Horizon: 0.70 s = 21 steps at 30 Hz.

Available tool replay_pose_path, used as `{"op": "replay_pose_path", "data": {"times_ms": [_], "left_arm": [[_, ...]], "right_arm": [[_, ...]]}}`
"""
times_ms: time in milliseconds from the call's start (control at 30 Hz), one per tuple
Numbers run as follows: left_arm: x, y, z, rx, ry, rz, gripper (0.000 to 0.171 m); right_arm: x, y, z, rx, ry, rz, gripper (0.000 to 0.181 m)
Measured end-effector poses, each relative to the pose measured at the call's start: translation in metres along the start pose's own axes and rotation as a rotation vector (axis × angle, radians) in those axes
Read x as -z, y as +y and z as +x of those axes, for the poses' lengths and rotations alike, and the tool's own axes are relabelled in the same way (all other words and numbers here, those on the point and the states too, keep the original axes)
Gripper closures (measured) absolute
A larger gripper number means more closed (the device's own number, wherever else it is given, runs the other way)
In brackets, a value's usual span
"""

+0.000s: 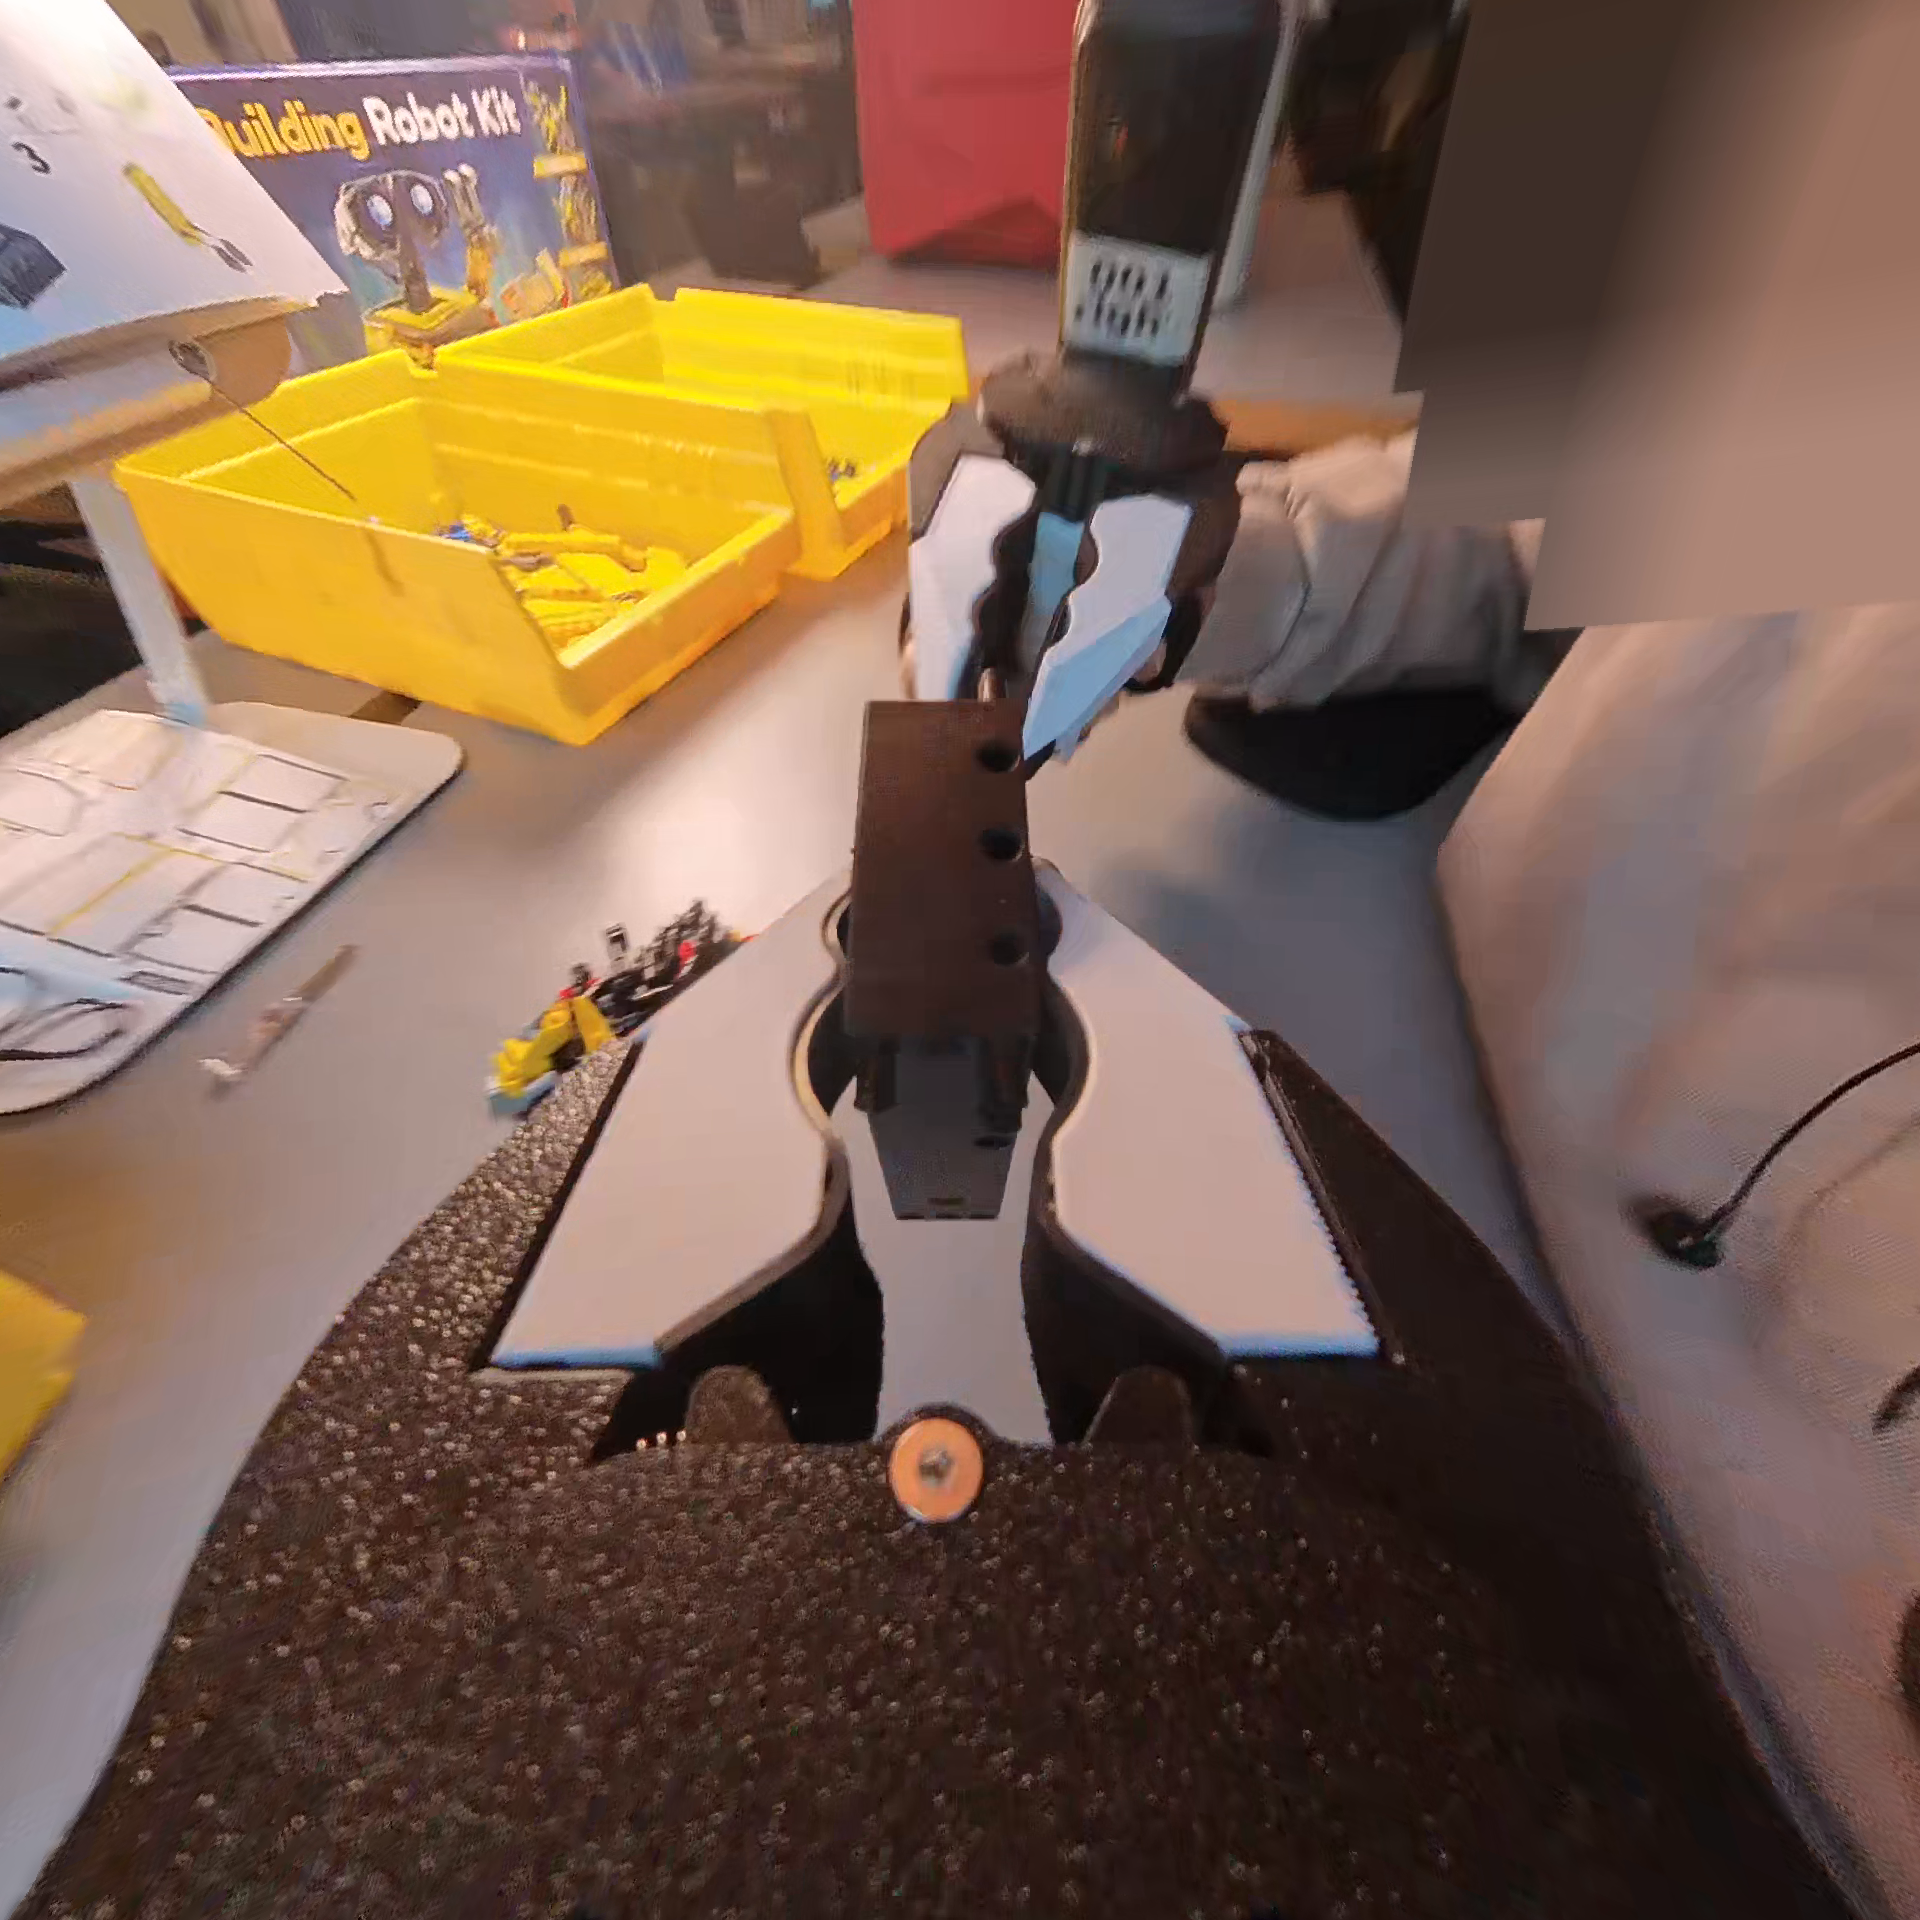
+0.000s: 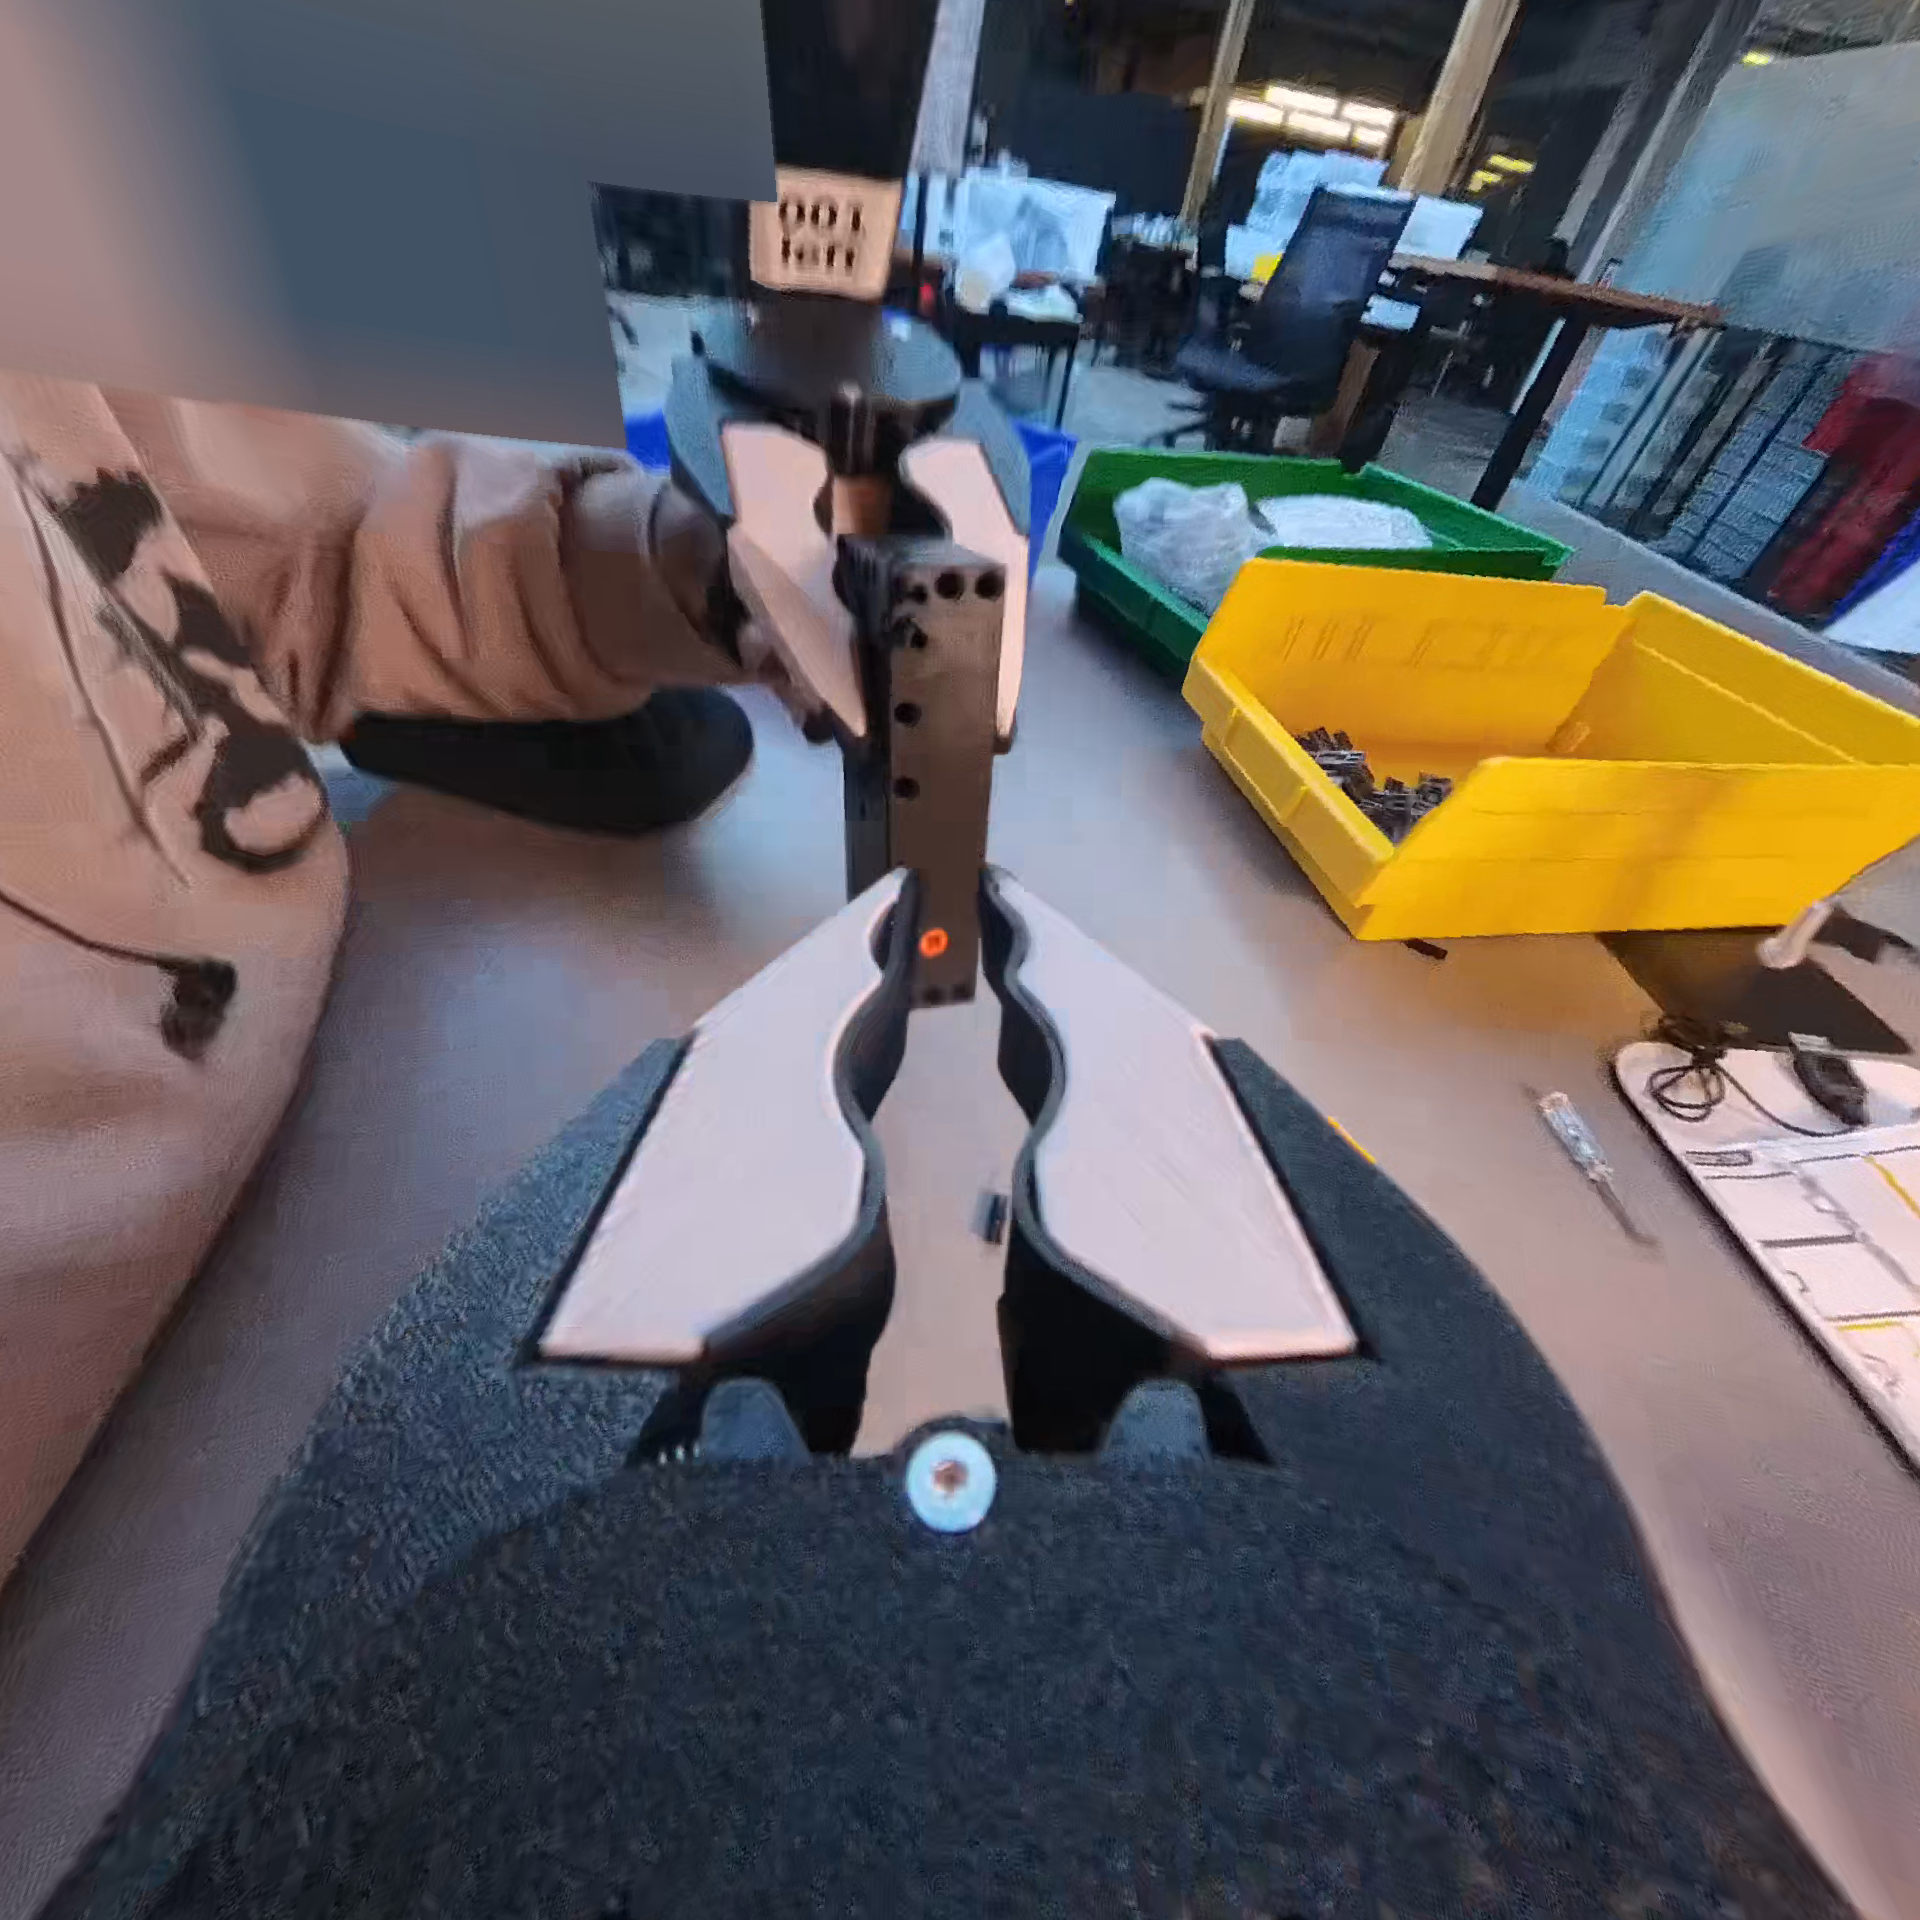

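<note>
A dark rectangular block (image 1: 935, 883) with a row of round holes along one side is held between both grippers above the grey table (image 1: 623, 831). My left gripper (image 1: 940, 904) is shut on its near end. The right gripper (image 1: 1003, 707) shows beyond it, with its tips at the block's far end. In the right wrist view my right gripper (image 2: 943, 904) is shut on the near end of the same block (image 2: 940, 748), which bears a small orange dot. The left gripper (image 2: 883, 665) clamps its far end there.
Yellow bins (image 1: 468, 603) with small yellow parts stand at the back left, in front of a blue kit box (image 1: 416, 187). Instruction sheets (image 1: 156, 831), a small screwdriver (image 1: 281, 1018) and a pile of small pieces (image 1: 613, 997) lie on the left. A yellow bin (image 2: 1558, 831) and a green bin (image 2: 1299, 488) stand to the right. A person's beige sleeve (image 2: 468, 582) is close. Some 4 cm of space lies between my two pairs of fingers.
</note>
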<state>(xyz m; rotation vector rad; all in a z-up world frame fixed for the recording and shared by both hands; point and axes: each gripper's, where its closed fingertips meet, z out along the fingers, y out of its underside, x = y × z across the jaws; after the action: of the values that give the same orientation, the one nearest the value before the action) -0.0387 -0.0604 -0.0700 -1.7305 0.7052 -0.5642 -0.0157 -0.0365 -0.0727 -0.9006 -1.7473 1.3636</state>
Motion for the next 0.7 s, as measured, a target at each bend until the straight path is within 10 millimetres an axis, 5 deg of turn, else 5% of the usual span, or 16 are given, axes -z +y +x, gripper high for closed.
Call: {"op": "replay_pose_path", "data": {"times_ms": [100,200,333,400,433,567,700], "left_arm": [[0.005,-0.016,0.004,0.258,0.110,0.254,0.146],[0.015,-0.027,-0.006,0.480,0.186,0.458,0.146],[0.018,-0.041,-0.011,0.535,0.180,0.593,0.146],[0.019,-0.050,-0.014,0.551,0.177,0.666,0.146],[0.019,-0.050,-0.017,0.541,0.153,0.679,0.145],[0.013,-0.025,-0.001,0.446,0.220,0.453,0.144],[-0.003,0.000,0.013,0.284,0.182,0.247,0.145]], "right_arm": [[0.004,-0.018,0.002,-0.296,-0.051,0.208,0.144],[-0.008,-0.013,-0.005,-0.384,-0.077,0.171,0.115],[-0.046,0.011,-0.028,-0.444,-0.062,0.043,0.096],[-0.062,0.014,-0.031,-0.456,-0.035,0.037,0.116],[-0.062,0.009,-0.032,-0.441,-0.046,0.059,0.151],[-0.030,-0.012,-0.010,-0.384,-0.107,0.064,0.156],[-0.015,0.003,-0.015,-0.291,-0.183,-0.092,0.156]]}}
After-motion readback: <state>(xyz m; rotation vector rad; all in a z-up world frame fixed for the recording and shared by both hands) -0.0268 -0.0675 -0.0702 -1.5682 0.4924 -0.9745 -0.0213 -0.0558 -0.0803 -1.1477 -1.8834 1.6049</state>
